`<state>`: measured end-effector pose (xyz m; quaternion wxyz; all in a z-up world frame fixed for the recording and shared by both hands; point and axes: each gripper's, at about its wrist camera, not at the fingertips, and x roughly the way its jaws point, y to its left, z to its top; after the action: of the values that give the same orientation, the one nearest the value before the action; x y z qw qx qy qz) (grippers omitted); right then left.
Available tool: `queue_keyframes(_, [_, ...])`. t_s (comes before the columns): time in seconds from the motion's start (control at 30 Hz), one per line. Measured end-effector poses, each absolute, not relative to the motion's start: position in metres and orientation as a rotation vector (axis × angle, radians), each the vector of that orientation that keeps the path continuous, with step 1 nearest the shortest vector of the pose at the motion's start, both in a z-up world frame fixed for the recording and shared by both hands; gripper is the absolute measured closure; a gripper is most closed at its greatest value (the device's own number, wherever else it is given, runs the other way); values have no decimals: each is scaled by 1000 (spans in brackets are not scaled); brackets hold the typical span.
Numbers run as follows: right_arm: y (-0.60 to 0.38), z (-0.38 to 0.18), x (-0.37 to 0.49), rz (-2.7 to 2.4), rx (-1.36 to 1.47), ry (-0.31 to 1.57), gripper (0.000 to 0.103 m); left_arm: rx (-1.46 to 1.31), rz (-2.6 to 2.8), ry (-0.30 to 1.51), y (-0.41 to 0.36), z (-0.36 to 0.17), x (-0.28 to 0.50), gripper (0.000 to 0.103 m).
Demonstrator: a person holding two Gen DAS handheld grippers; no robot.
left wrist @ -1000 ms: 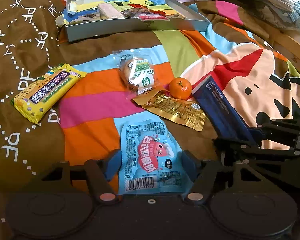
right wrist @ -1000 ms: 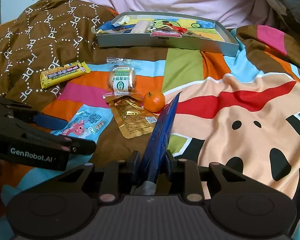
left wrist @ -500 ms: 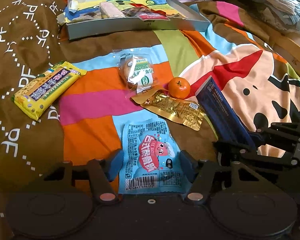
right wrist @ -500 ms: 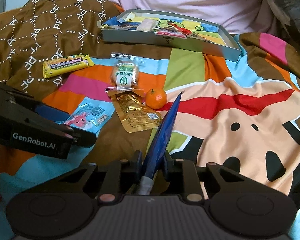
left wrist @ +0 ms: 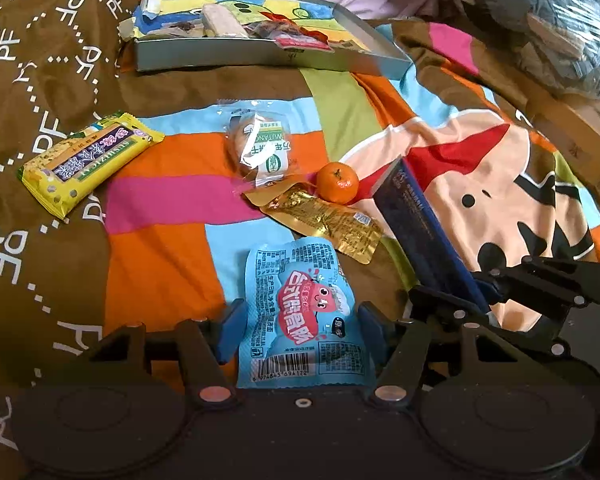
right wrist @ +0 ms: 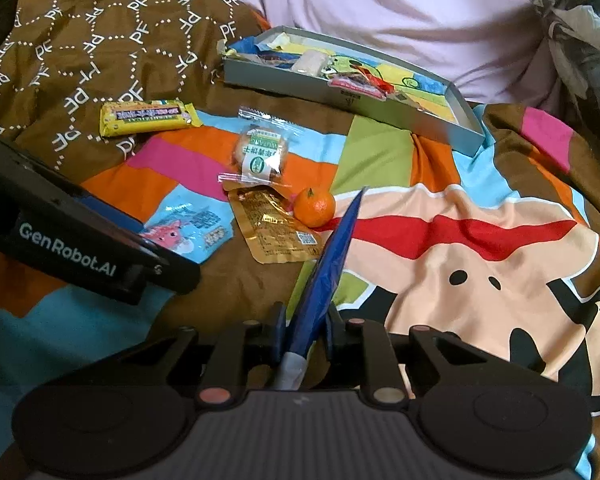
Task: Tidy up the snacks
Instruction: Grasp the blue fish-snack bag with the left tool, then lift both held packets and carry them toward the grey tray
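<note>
A light-blue snack packet (left wrist: 300,312) with a red cartoon lies flat on the bedspread. My left gripper (left wrist: 300,320) is shut on it, its blue pads against the packet's two side edges. A dark blue packet (right wrist: 332,256) stands on edge between the fingers of my right gripper (right wrist: 304,320), which is shut on its lower end with the jaws still closing. In the left wrist view this packet (left wrist: 420,232) slants up from the right gripper (left wrist: 500,300). At the back sits a grey tray (left wrist: 260,58) holding several snacks.
On the colourful bedspread lie a mandarin (left wrist: 337,182), a gold pouch (left wrist: 328,224), a clear-wrapped pastry (left wrist: 260,152) and a yellow bar (left wrist: 86,162). A pink sheet and a dark bundle of cloth lie behind the tray. A wooden edge runs along the right.
The left jaws have drawn in onto the light-blue packet. The right jaws have narrowed on the dark blue packet, and the right view has rolled so the tray now slants.
</note>
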<state>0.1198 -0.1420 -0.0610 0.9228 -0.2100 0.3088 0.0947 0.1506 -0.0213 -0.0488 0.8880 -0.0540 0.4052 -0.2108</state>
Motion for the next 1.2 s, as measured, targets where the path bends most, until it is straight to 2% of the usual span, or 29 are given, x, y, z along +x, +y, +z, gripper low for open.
queue_keyframes(0.17, [-140, -61, 117, 193, -472, 610, 87, -143, -433, 825, -19, -48, 150, 41])
queue_keyframes(0.23, [-139, -60, 115, 201, -481, 595, 91, -152, -431, 815, -17, -47, 150, 41])
queue_keyframes(0.63, [-134, -56, 107, 194, -572, 499, 92, -180, -422, 749, -14, -40, 147, 41])
queue_keyframes(1.2, [-139, -45, 106, 191, -532, 437, 92, -251, -392, 675, -4, -31, 148, 41])
